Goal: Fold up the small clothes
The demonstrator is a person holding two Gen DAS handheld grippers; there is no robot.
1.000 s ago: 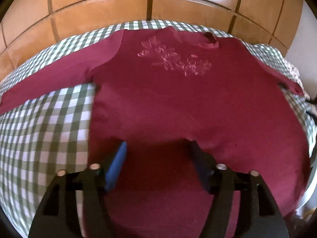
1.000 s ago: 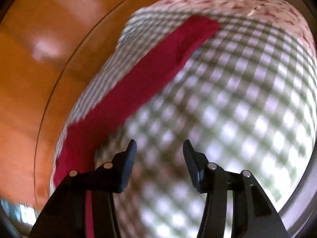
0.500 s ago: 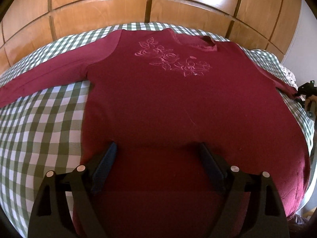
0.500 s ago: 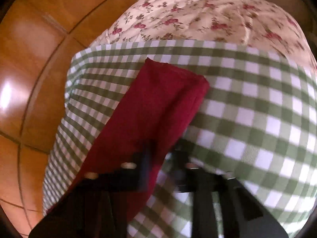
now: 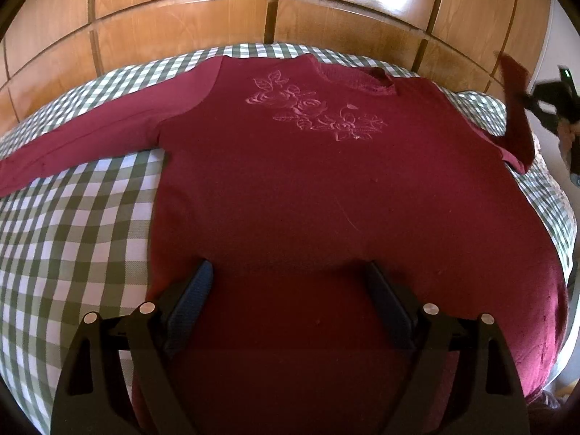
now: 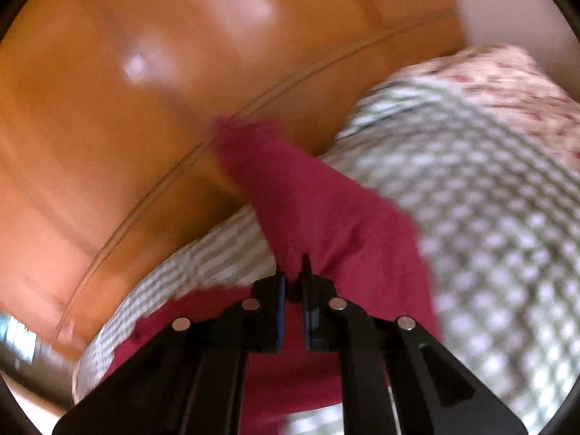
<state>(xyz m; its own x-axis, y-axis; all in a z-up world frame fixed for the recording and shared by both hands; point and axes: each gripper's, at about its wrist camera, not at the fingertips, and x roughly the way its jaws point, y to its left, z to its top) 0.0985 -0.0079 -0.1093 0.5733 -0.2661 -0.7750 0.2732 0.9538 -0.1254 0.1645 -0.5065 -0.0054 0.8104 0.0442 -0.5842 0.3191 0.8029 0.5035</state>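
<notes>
Burgundy long-sleeved top [image 5: 326, 195] laid face up on a green-and-white checked bedcover [image 5: 72, 239], neckline at the far edge beside the wooden panelled wall [image 5: 181, 18], hem nearest the viewer. Embossed rose motif [image 5: 315, 108] visible on the chest.

Left gripper [image 5: 288, 282]: poised above the hem region, jaws spread wide with only flat fabric beneath them; the pads press on nothing.

Right gripper [image 6: 293, 272]: jaws drawn together on the right sleeve [image 6: 319, 217], whose cuff end stands up above the fingers. In the left-wrist view the same sleeve [image 5: 518, 116] rises off the bedcover at the far right, the gripper [image 5: 533, 99] beside it. The right-wrist view is blurred, so the exact pinch point on the sleeve is uncertain; it appears to lie a little short of the cuff.

Left sleeve [image 5: 83, 137]: stretched out flat to the left, untouched. A floral-printed cloth [image 6: 507, 72] lies beyond the checked cover on the right.

Progress: early. The garment is spread and smoothed; the first fold, bringing the right sleeve inward across the body, looks just begun. Remaining: laying that sleeve down, folding the left sleeve, then folding the body.
</notes>
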